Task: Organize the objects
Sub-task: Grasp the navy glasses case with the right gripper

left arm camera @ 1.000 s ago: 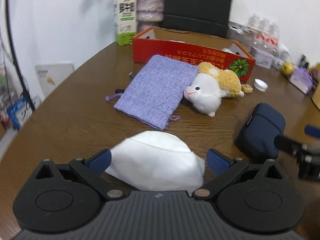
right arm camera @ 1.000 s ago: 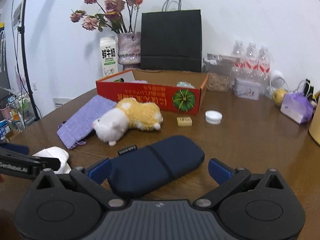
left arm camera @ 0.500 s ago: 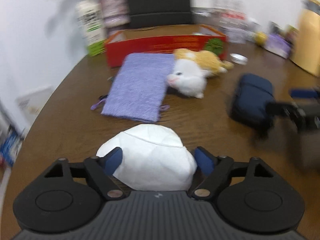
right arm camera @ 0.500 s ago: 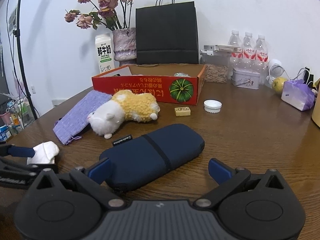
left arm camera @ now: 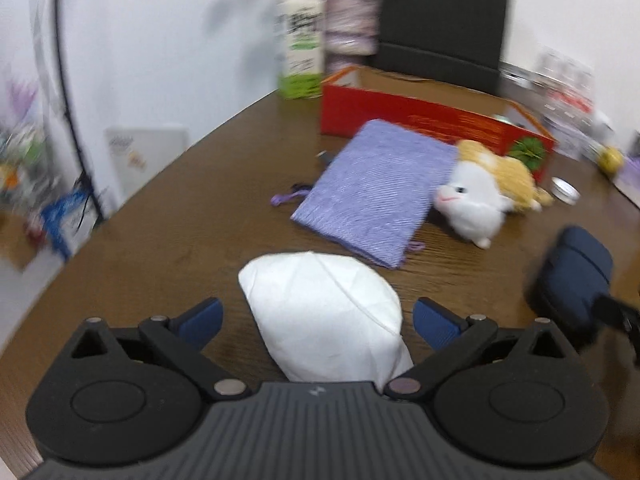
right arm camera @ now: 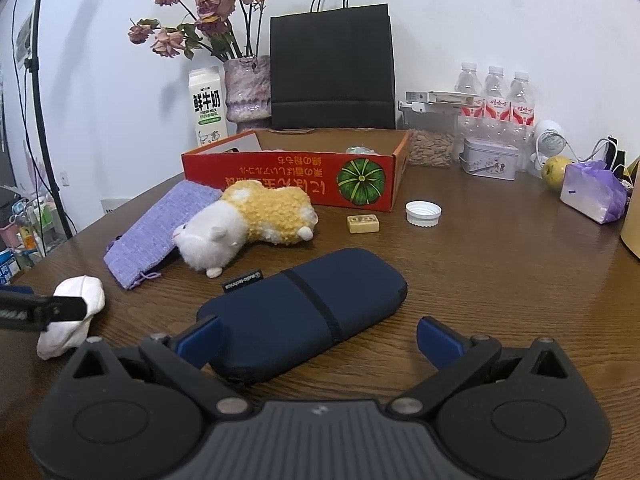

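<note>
The white face mask (left arm camera: 324, 316) lies on the wooden table (left arm camera: 168, 216) between the spread fingers of the left gripper (left arm camera: 318, 320). Its jaws have just been opening and stand wide apart; the pads do not press on the mask. The mask's long axis runs from far left to near right in the left wrist view, with its seam along that line.

The navy pouch (right arm camera: 304, 312) lies flat, long axis diagonal: the near end at lower left, the far end at upper right. The right gripper (right arm camera: 320, 340) stands apart around its near end, the left pad just beside the pouch.

Beyond these lie a purple fabric bag (left arm camera: 376, 192), a plush toy (right arm camera: 248, 224) and a red cardboard box (right arm camera: 296, 176). A white wall backs the table.
</note>
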`<state>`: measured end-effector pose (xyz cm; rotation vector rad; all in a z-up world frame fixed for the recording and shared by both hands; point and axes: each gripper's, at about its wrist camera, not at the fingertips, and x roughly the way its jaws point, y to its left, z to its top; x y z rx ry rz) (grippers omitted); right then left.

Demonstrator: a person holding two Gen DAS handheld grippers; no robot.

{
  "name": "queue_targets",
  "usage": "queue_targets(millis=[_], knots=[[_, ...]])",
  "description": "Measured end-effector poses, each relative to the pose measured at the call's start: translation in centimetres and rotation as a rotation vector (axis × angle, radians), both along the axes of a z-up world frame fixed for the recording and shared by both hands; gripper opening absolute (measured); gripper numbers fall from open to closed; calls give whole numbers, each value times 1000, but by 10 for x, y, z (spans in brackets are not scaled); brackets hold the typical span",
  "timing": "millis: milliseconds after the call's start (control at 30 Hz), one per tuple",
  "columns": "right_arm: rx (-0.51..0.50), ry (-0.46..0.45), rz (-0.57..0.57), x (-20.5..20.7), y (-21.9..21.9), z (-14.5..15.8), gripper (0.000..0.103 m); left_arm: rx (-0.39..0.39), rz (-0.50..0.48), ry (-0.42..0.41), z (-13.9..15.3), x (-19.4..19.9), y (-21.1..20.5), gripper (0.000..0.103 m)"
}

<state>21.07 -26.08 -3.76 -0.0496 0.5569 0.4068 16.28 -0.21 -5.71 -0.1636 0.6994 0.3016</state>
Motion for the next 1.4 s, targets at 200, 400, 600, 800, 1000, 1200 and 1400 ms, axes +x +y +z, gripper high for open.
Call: queue_targets(millis=[200,400,600,800,1000,1200,1400], knots=[[-6,4,-9,1,0,0,103,4,-23,-7,-8,2,-3,100],[28,41,-27,10,1,1,103,67,-165,-7,-7,-4,9,80],[37,81,-93,36,17,11,103,69,-208,-21,-11,1,21,87],[-50,116,-125,55,48,2,103,54,-226,-14,-13,6,22,100],[-110,133,0,47,54,-9,95,32,-233,-24,-13,4,26,99],[-123,114,93,24,34,-3,77,36,-245,-36,-12,1,24,90],[-138,115,156,4,18,0,74,76,-310,-40,-12,-8,17,85]])
